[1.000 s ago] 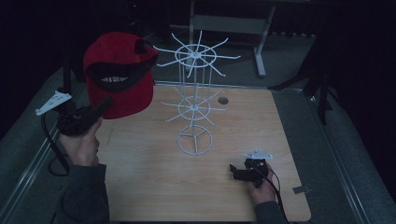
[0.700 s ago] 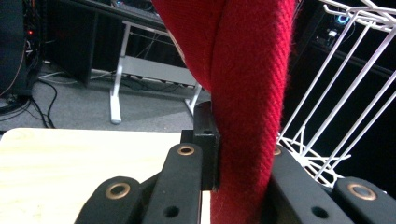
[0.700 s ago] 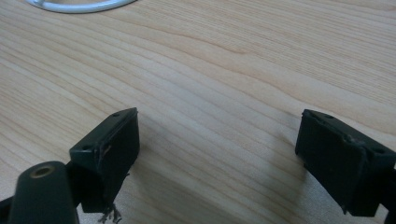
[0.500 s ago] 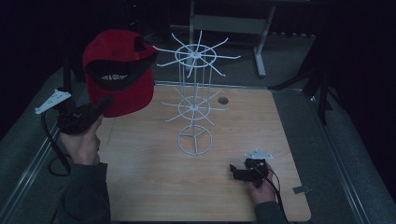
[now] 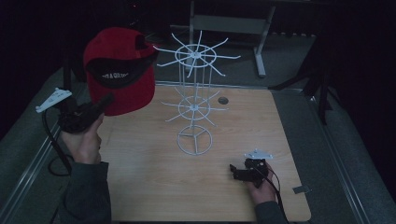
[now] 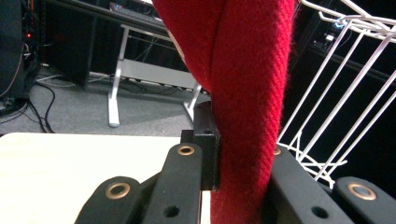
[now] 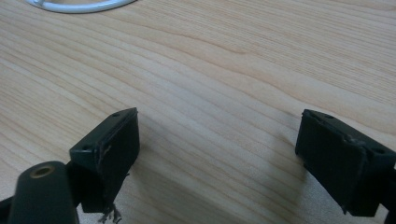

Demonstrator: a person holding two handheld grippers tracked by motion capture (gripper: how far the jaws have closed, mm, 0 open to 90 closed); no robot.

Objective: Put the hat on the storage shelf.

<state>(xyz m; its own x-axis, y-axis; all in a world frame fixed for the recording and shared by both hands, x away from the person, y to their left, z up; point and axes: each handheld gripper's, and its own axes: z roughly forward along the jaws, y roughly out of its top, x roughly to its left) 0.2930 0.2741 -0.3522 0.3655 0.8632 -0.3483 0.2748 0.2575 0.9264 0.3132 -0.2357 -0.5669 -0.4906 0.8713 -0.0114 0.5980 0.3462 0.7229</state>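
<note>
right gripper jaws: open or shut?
Open. The right gripper has its jaws standing wide apart over the bare wooden table, with nothing between them.

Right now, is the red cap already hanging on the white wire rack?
No, the red cap is held up in the left gripper, left of the white wire rack, not on its arms.

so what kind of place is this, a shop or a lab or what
Most likely a lab or recording workspace, not a shop. A bare wooden table holds one empty white wire display rack, and a metal desk frame and loose cables stand on grey carpet in the dark room behind.
</note>
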